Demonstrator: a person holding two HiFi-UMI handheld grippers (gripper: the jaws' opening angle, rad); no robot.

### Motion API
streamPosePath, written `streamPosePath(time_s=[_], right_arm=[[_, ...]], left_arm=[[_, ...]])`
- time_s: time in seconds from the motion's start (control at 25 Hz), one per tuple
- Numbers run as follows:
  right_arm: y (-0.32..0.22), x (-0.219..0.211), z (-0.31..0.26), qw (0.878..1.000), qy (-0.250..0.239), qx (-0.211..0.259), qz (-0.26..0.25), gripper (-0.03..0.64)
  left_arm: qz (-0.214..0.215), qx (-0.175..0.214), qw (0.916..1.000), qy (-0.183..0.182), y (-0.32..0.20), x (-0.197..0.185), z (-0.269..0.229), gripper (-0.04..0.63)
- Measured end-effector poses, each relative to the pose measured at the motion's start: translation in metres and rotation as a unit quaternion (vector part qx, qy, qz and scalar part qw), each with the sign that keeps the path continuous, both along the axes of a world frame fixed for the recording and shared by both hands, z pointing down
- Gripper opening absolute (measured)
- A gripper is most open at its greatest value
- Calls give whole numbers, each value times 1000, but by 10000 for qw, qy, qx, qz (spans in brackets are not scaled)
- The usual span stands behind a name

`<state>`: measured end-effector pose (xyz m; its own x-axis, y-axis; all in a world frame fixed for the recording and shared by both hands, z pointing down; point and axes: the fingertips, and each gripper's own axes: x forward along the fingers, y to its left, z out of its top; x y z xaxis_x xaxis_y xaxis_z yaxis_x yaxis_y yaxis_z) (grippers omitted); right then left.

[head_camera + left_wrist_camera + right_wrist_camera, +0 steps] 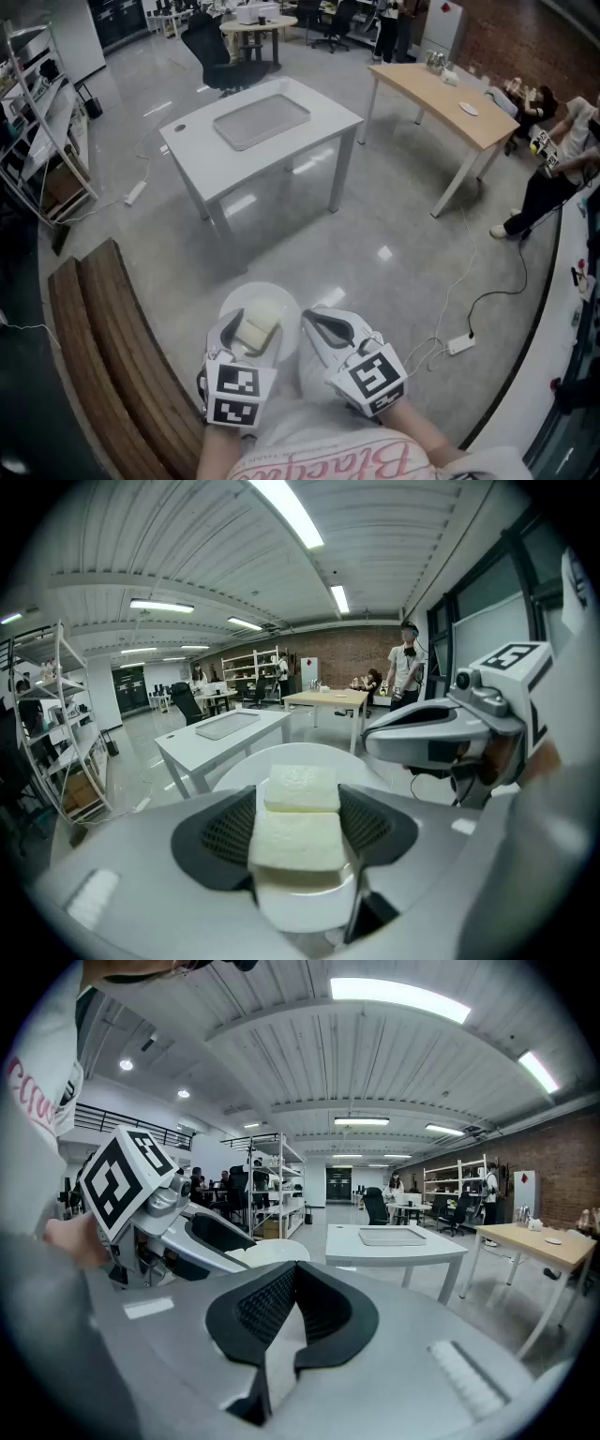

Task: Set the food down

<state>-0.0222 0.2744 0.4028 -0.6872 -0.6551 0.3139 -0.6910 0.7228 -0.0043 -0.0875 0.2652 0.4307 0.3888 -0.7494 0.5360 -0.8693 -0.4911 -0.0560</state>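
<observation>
A pale block of food (257, 330) (300, 817) sits between the dark pads of the left gripper (251, 339) (302, 803), whose jaws stand wide and grasp it by both sides. The food is over a round white plate (275, 298) (370, 766) carried clear of the grey floor, at 6 o'clock in the head view. What bears the plate itself cannot be told.

Just beside it, at 3 o'clock, the right gripper (323, 328) (292, 1283) is clenched, its pads meeting at the tips with nothing between them. Each gripper carries a cube of square markers, the left cube (232, 394) and the right cube (375, 375) close to the person's sleeves.

At 12 o'clock from the food, well apart, a white table (309, 141) bears a shallow grey tray (262, 119). A wooden table (441, 94) stands at 1 o'clock, with small items on its far end. A slatted wooden bench (103, 347) curves along the 8 o'clock side. A white power strip (460, 344) lies on the floor at 3 o'clock, its cable trailing away. A metal shelf rack (37, 122) fills the 10 o'clock corner, and a person in dark trousers (548, 183) stands at 2 o'clock by the edge of the view
</observation>
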Motion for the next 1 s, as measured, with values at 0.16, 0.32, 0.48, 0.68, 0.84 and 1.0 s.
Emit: streamPosePath(time_s=[0.16,0.32,0.48,0.68,0.84,1.0], right_arm=[[-13,7,-4,9997,-125,36,203,2],[-25,9,2,9998,-143,-29,156,2],[-41,11,4,9999,-74,6,89,1],[-70,17,5,9994,-309,-55,148,2],[-97,18,2,9995,-315,-74,10,2],[-125,22,-6,9994,-342,-33,-45,2]], left_arm=[[22,19,10000,-35,-7,3,-2,273],[-20,-9,10000,-50,-16,4,0,273],[-89,-30,9999,-87,-31,5,2,273],[-134,-80,9998,-116,-56,10,4,273],[-151,-127,9997,-142,-84,15,1,273],[-184,-56,9996,-193,-114,20,-6,273]])
